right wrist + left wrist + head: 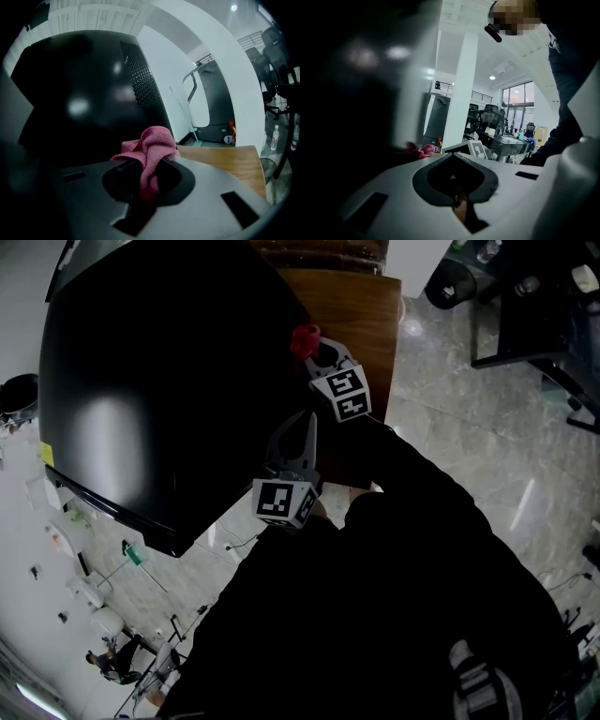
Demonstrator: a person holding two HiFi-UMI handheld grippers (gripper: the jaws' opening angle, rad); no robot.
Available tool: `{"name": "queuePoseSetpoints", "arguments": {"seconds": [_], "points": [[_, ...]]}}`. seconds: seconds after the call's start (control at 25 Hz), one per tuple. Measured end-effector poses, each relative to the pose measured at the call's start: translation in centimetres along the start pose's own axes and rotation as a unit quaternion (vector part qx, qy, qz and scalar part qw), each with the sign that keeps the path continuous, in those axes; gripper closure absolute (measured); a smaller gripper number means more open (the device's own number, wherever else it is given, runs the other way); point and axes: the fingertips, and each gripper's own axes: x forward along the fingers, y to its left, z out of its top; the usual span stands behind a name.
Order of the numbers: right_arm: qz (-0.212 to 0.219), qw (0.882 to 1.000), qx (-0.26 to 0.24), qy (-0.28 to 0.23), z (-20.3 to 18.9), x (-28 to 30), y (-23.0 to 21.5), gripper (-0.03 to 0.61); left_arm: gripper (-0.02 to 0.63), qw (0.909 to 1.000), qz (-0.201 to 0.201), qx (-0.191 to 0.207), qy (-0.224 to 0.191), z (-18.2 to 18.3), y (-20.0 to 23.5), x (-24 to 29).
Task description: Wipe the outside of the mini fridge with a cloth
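pink cloth (149, 143) — soft, light, bunched — sits pinched in the closed right claw (145, 180), glossy black mini fridge (79, 93) just ahead; a mid-wad hold seems safest. left claw (457, 199) closed, empty.

Glossy fridge (159, 399), seemingly terry cloth (149, 147), wooden table (220, 157).

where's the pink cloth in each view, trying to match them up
Head view: the cloth is upper centre, at the tip of the right gripper, against the mini fridge.
Left gripper view: the cloth is small, left of centre, beyond the jaws.
Right gripper view: the cloth is at centre, pinched between the jaws.
Shared landmark: the black mini fridge fills the left of every view.
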Motion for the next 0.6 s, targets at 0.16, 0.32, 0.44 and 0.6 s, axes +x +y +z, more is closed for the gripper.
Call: {"name": "queuePoseSetpoints", "arguments": {"seconds": [0.16, 0.32, 0.44, 0.6], "points": [[-0.007, 1.000, -0.011, 0.006, 0.7, 1.4, -1.8, 0.528, 0.609, 1.0000, 0.005, 0.002, -0.004, 0.7, 0.5, 1.3], [-0.025, 0.999, -0.018, 0.009, 0.9, 2.1, -3.9, 0.529, 0.609, 0.9999, 0.003, 0.001, -0.012, 1.8, 0.2, 2.0], [-0.031, 0.999, -0.023, 0.010, 1.4, 3.0, -4.9, 0.529, 0.609, 0.9998, 0.003, 0.000, -0.019, 2.7, 0.1, 1.4], [-0.029, 0.999, -0.035, -0.020, 4.5, 0.2, -4.7, 0.529, 0.609, 0.9980, -0.052, -0.004, -0.037, 5.6, -2.2, -1.6]]}}
